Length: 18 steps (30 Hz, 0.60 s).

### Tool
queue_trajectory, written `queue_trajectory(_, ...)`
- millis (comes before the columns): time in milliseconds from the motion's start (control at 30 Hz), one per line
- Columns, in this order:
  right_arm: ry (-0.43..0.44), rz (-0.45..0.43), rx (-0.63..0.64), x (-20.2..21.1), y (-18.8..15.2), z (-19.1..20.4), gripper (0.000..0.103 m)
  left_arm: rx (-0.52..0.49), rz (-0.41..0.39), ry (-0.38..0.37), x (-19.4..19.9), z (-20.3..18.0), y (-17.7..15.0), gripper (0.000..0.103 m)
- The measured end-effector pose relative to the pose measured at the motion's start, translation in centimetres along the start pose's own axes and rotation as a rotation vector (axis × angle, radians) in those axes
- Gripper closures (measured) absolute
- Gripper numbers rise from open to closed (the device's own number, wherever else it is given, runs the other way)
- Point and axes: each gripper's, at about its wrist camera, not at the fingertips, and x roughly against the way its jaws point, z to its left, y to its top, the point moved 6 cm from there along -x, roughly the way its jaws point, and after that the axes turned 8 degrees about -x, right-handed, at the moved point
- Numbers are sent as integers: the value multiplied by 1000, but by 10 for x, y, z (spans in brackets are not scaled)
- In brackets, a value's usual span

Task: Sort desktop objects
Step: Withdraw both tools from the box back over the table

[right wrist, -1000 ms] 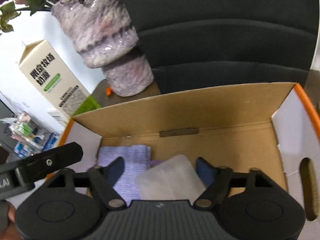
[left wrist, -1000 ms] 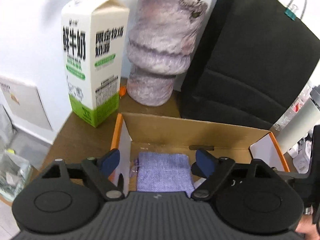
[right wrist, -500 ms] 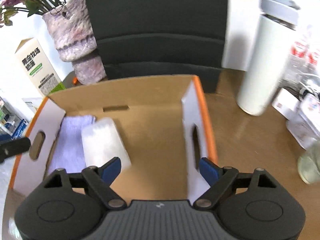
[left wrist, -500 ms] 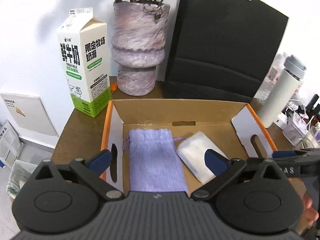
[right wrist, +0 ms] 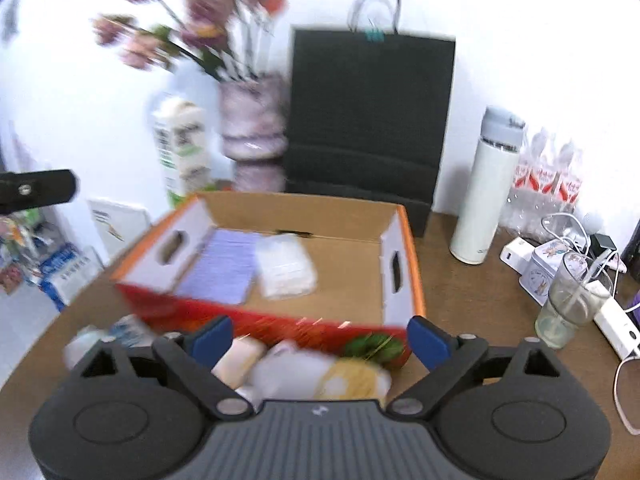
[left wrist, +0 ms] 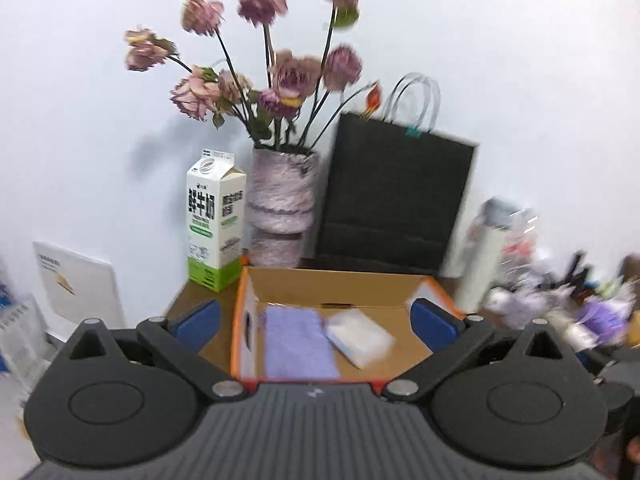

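Both grippers are empty: left gripper (left wrist: pixel 314 318) spread wide, right gripper (right wrist: pixel 320 334) opening. At twelve o'clock from each, the cardboard box (right wrist: pixel 304 210) holds a purple pouch (left wrist: pixel 298 342) beside a white packet (left wrist: pixel 358 338).

Cardboard box (left wrist: pixel 332 286), purple pouch (left wrist: pixel 298 340) and white packet (left wrist: pixel 358 336) inside, side by side

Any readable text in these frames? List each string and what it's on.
"鲜牛奶": large dark characters down the front of the milk carton, left wrist view.
Smaller print on the carton's front and side: too small and blurred to read.
White board leaning on the wall at left: faint print, unreadable.
Red-and-white packets behind the white bottle: markings blurred.
Small tin with a rabbit picture: no legible words.
Nothing else readable.
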Motion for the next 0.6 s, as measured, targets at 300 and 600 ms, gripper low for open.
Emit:
queue_trajectory(300, 99, -46, -36, 54, -137, 11, 8, 1, 108, -15, 64, -17, -139, 0)
queue_trajectory(600, -21, -33, -81, 58, -188, -12, 10, -31, 176, -79, 82, -53, -201, 0)
